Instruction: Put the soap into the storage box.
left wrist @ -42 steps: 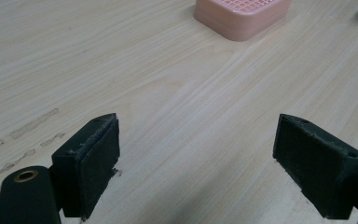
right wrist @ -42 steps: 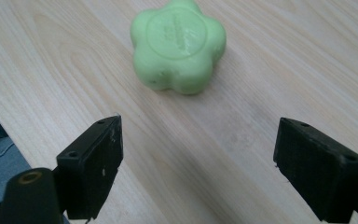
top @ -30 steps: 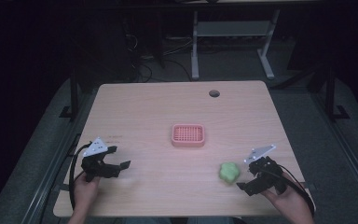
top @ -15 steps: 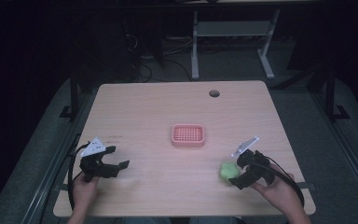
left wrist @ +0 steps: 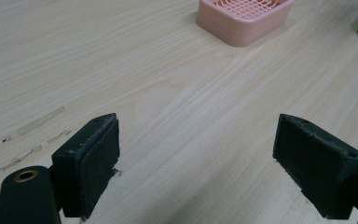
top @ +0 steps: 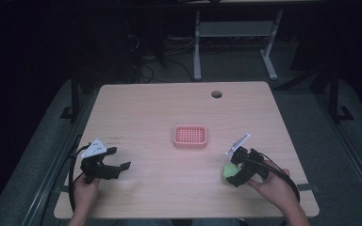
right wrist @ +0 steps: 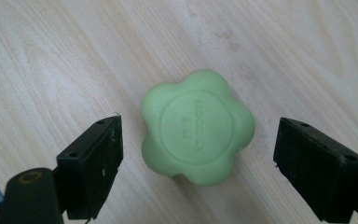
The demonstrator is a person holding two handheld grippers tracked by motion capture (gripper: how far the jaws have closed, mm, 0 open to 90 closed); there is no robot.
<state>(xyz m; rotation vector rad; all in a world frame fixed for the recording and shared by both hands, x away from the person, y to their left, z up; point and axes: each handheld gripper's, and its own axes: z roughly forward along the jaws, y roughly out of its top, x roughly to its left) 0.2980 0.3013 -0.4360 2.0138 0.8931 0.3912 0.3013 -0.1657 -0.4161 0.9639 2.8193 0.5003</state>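
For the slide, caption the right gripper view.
Right gripper open, fingers either side of a green flower-shaped soap on the wooden table.

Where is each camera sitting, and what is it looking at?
High view: above the person's side, looking forward and down on the table; forearms, both hands, left gripper and right gripper show.
Left gripper view: rides the left gripper, looking across the table at the pink tray; open jaws show.
Right gripper view: rides the right gripper, looking down on the green soap; open jaws show.
All views share the soap.
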